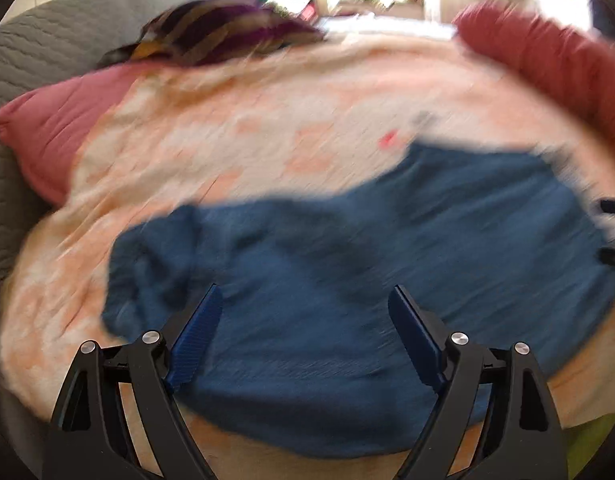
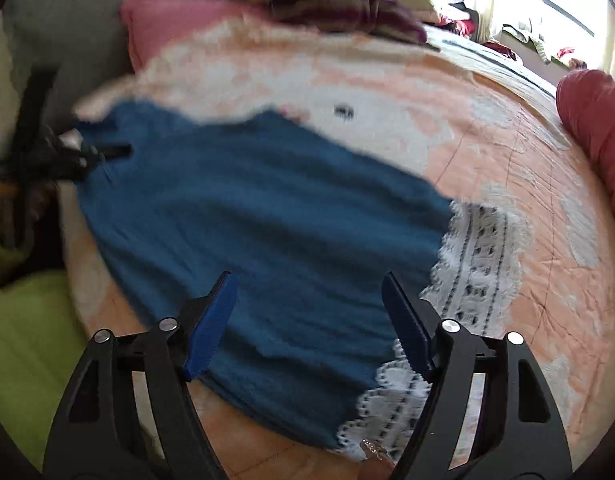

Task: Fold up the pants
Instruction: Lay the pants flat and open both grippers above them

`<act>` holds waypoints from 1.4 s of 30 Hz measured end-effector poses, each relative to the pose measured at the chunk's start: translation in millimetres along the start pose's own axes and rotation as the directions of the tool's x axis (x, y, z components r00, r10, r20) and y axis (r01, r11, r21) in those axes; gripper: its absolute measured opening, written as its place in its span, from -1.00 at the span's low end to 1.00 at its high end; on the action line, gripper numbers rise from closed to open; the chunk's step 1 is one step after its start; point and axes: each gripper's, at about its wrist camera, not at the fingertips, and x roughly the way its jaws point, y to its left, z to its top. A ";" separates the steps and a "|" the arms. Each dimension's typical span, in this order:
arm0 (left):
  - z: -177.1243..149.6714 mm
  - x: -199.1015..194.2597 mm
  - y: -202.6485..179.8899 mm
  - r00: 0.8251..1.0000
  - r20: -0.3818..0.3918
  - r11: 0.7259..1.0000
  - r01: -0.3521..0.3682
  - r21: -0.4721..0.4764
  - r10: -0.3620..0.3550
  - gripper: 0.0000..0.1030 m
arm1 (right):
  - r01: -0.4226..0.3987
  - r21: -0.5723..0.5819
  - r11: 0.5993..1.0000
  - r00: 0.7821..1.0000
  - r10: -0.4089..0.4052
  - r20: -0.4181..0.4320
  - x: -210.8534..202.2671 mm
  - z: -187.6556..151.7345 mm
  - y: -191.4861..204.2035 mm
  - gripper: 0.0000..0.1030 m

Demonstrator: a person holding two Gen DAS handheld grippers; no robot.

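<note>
Blue pants (image 1: 347, 264) lie spread on a peach and white bedspread (image 1: 227, 144). My left gripper (image 1: 305, 300) is open and empty, just above the near part of the cloth. In the right wrist view the same pants (image 2: 247, 208) lie across the bed, with a white lace trim (image 2: 479, 256) at their right edge. My right gripper (image 2: 307, 288) is open and empty above the pants' near edge. The left gripper (image 2: 87, 156) shows at the far left by the pants. Both views are blurred.
A pink pillow (image 1: 63, 136) lies at the left, a red cushion (image 1: 559, 60) at the right, and a striped purple cloth (image 1: 227, 32) at the back. A green cloth (image 2: 23, 344) lies beside the bed. A bright window (image 2: 547, 0) is at the far right.
</note>
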 end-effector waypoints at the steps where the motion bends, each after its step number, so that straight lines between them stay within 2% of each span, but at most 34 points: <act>1: -6.0 6.3 7.9 1.000 -0.028 1.000 -0.001 -0.022 0.001 0.63 | 0.022 0.011 1.000 0.999 -0.022 -0.037 6.0 -6.2 -4.0 0.44; 3: -11.1 6.2 21.9 0.999 -0.020 0.997 0.032 -0.073 -0.034 0.64 | -0.010 0.070 0.998 0.999 0.013 -0.032 2.3 -19.7 -17.5 0.46; 7: -10.6 4.8 37.3 0.998 -0.003 0.991 0.068 -0.118 -0.069 0.63 | 0.021 0.114 0.993 0.999 -0.016 -0.046 -8.3 -36.7 -33.2 0.46; 10: -13.3 7.3 38.5 0.996 0.002 0.988 0.084 -0.131 -0.085 0.63 | 0.048 0.104 0.993 0.998 -0.044 -0.038 -8.5 -41.0 -27.9 0.46; 17: -14.6 -7.4 45.7 0.988 0.056 0.967 0.151 -0.204 -0.142 0.63 | 0.025 0.117 0.993 0.999 -0.022 -0.025 -17.4 -40.8 -28.1 0.53; 21: -6.1 -37.0 29.0 0.981 0.126 0.976 0.164 -0.143 -0.146 0.69 | -0.050 0.144 0.988 0.995 0.037 0.095 -48.2 -34.0 -30.2 0.58; 22: -4.7 -43.1 24.2 0.978 0.136 0.975 0.176 -0.135 -0.158 0.90 | -0.061 0.145 0.988 0.991 0.043 0.124 -54.2 -30.1 -30.7 0.59; 27: 3.5 -58.5 -8.8 0.958 0.162 0.965 0.250 -0.075 -0.236 0.90 | -0.093 0.132 0.987 0.982 0.069 0.178 -53.7 -6.6 -27.9 0.61; 35: -7.2 -26.9 -54.8 0.963 0.058 0.965 0.260 0.028 -0.262 0.90 | -0.149 0.060 0.987 0.979 0.139 0.152 -15.1 31.9 -0.7 0.61; 37: -12.4 -17.4 -64.4 0.964 0.016 0.962 0.265 0.061 -0.267 0.90 | -0.168 0.041 0.985 0.979 0.162 0.125 -3.1 35.4 6.9 0.61; 41: -18.5 0.1 -67.9 0.959 -0.052 0.958 0.281 0.052 -0.278 0.91 | -0.156 0.027 0.987 0.987 0.157 -0.025 30.3 27.6 16.3 0.62; 42: -19.1 2.3 -66.8 0.957 -0.056 0.957 0.287 0.045 -0.284 0.91 | -0.161 0.036 0.986 0.987 0.161 -0.019 34.2 24.4 16.3 0.64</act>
